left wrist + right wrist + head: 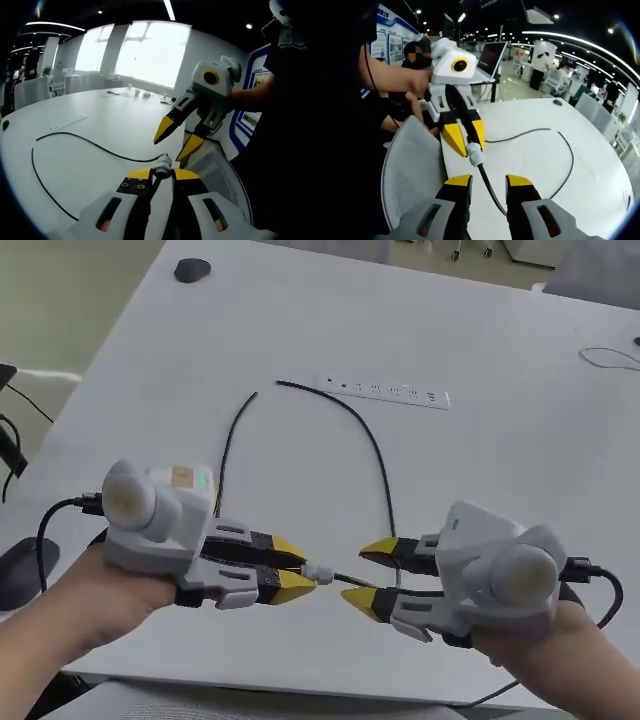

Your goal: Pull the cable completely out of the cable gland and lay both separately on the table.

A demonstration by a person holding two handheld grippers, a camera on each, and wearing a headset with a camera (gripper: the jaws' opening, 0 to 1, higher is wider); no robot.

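The white cable gland point(320, 573) hangs above the table's near edge, and my left gripper point(306, 570) is shut on it. The thin black cable point(378, 455) leaves the gland to the right, passes between the jaws of my right gripper point(357, 575), then curves away across the table. My right gripper stands open, with its jaws on either side of the cable and apart from it. The right gripper view shows the gland point(475, 152) and the cable point(490, 189) running down between my own fingers point(461, 184). A second stretch of cable point(228, 450) lies on the table behind the left gripper.
A white power strip point(385, 392) lies across the far middle of the white table point(480, 470). A dark round object point(192, 270) sits at the far left corner. A grey mesh chair point(412, 170) stands just off the table's near edge.
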